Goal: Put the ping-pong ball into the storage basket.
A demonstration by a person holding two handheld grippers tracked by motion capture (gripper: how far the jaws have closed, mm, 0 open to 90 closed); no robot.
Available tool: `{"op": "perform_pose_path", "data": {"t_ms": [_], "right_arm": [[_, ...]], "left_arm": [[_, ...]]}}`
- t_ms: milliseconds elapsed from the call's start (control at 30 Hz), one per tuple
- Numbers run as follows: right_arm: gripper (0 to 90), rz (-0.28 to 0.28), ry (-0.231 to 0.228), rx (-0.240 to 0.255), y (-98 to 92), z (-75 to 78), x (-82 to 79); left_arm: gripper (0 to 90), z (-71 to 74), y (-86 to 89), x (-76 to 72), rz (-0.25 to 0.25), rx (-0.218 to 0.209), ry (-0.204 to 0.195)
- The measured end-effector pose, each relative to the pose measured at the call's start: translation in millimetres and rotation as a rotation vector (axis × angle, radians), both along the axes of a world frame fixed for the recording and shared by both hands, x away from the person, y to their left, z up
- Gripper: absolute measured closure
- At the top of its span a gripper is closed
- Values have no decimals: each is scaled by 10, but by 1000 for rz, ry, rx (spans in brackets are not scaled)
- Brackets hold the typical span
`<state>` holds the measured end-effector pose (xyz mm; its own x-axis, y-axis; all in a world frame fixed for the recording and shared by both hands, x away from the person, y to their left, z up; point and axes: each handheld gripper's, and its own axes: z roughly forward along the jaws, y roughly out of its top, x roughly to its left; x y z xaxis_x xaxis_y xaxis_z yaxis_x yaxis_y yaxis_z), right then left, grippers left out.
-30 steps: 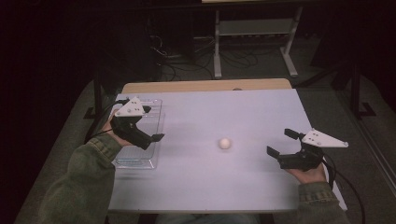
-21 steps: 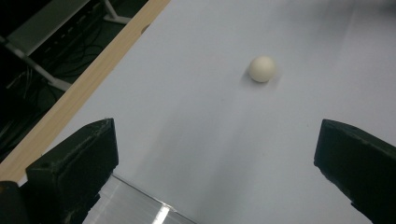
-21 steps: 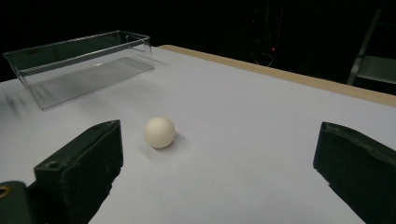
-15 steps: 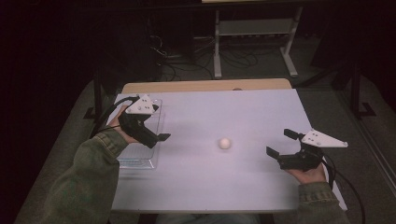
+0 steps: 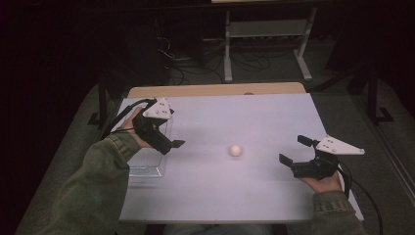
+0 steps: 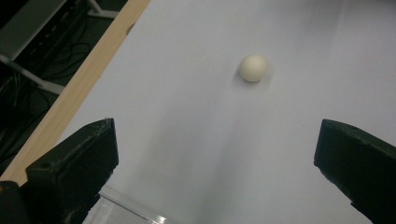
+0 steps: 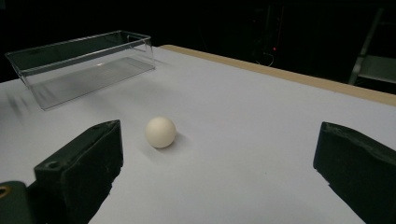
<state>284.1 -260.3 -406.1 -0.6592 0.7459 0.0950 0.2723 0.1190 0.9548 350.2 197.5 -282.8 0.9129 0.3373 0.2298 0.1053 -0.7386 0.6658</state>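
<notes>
Ball (image 5: 236,150) on the table (image 5: 244,112) near its middle, tray (image 5: 147,164) at the left edge, left gripper (image 5: 172,145) above the tray (jaws toward the ball), right gripper (image 5: 292,155) right of the ball, well apart

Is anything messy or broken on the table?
No, nothing stands out. The small white ball sits alone on the white table, whole and unmarked. The clear plastic bin stands upright and looks empty. Nothing is spilled.

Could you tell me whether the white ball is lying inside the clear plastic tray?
No, the white ball rests on the bare table, well apart from the clear tray.
</notes>
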Motion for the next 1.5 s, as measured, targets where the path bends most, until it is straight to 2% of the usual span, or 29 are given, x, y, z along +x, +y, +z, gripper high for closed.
{"op": "perform_pose_path", "data": {"t_ms": [33,200,400,867,967,1067,1267,1333,1500], "right_arm": [[9,1,1,-1,2,-1,0],[9,3,2,-2,4,-1,-1],[9,3,1,-1,4,1,-6],[9,7,-1,4,-7,6,-15],[9,9,0,4,-2,6,-18],[9,12,0,1,1,5,-18],[9,13,4,-3,6,-1,-15],[9,16,3,-4,8,0,-14],[9,14,7,2,2,0,-14]], "left_arm": [[0,-12,-31,2,-8,14,5],[0,-28,-96,15,-29,33,15],[0,-17,-145,40,-43,38,23],[0,-78,-312,214,-82,69,65],[0,-115,-334,239,-90,93,83],[0,-125,-342,245,-93,113,87],[0,-122,-339,278,-92,123,97],[0,-145,-346,303,-91,139,108],[0,-198,-378,353,-86,148,119]]}}
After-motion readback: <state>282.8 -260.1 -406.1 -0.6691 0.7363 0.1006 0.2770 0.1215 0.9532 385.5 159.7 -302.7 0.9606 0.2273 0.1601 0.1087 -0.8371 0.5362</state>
